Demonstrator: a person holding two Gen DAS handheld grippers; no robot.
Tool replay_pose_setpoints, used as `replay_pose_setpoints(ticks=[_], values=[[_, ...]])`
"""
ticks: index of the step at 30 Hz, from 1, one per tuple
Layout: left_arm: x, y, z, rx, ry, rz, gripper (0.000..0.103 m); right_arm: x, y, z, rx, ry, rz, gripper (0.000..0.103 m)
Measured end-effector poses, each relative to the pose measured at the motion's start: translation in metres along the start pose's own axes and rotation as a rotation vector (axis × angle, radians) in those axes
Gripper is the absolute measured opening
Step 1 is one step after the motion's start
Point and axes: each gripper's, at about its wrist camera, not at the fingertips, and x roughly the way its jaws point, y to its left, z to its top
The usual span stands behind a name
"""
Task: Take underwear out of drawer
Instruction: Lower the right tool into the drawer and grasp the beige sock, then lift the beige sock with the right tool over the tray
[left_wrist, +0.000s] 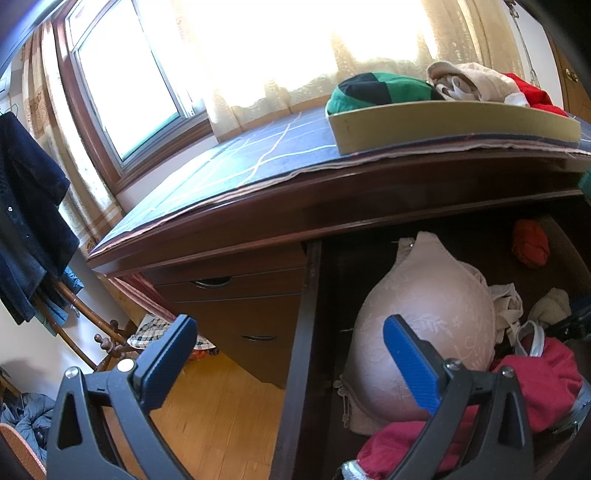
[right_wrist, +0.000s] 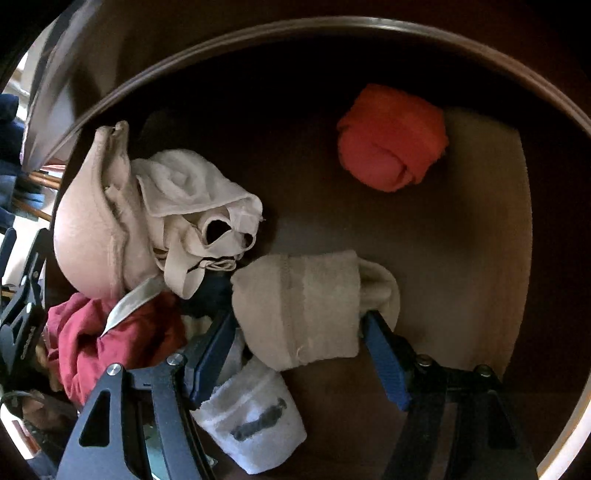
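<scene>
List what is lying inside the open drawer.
Inside the drawer: a beige bra, white cloth, rolled orange garment, rolled beige garment, dark red garment, and white rolled piece. Whatever lies beneath the pile is covered.

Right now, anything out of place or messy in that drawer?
Yes: the drawer is a jumble. A red garment lies crumpled against a beige bra, white cloth is tangled in its straps, and an orange roll sits alone at the back. Nothing looks damaged.

Pink bra (left_wrist: 424, 314), orange bundle (right_wrist: 391, 138), blue fingers (right_wrist: 384, 365).
</scene>
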Motion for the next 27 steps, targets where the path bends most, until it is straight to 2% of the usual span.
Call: replay_pose_setpoints(ticks=[4, 5, 7, 11, 14, 20, 24, 27], values=[[0.0, -0.001, 0.0, -0.001, 0.0, -0.004, 0.103, 0.0, 0.001, 0.003, -0.018, -0.009, 0.027, 0.07], [0.0, 0.0, 0.0, -0.002, -0.001, -0.005, 0.103, 0.0, 0.001, 0.002, -0.027, -0.01, 0.022, 0.064], [0.0, 0.0, 0.0, -0.002, -0.002, -0.005, 0.103, -0.003, -0.001, 0.001, -0.046, -0.018, 0.018, 0.06], [0.0, -0.001, 0.0, -0.002, -0.004, -0.005, 0.103, -0.014, -0.009, -0.01, -0.016, -0.084, 0.078, 0.044], [0.0, -0.002, 0.0, 0.0, -0.005, -0.003, 0.103, -0.036, -0.011, -0.026, -0.016, -0.199, 0.07, 0.043], [-0.001, -0.004, -0.001, 0.002, -0.004, 0.004, 0.103, -0.092, -0.012, -0.062, 0.009, -0.398, 0.131, 0.043], [-0.001, -0.005, -0.001, 0.003, -0.007, 0.008, 0.103, -0.125, -0.005, -0.076, -0.024, -0.482, 0.156, 0.043], [-0.001, -0.005, -0.001, 0.001, -0.009, 0.009, 0.103, -0.146, 0.003, -0.073, -0.056, -0.526, 0.17, 0.043]])
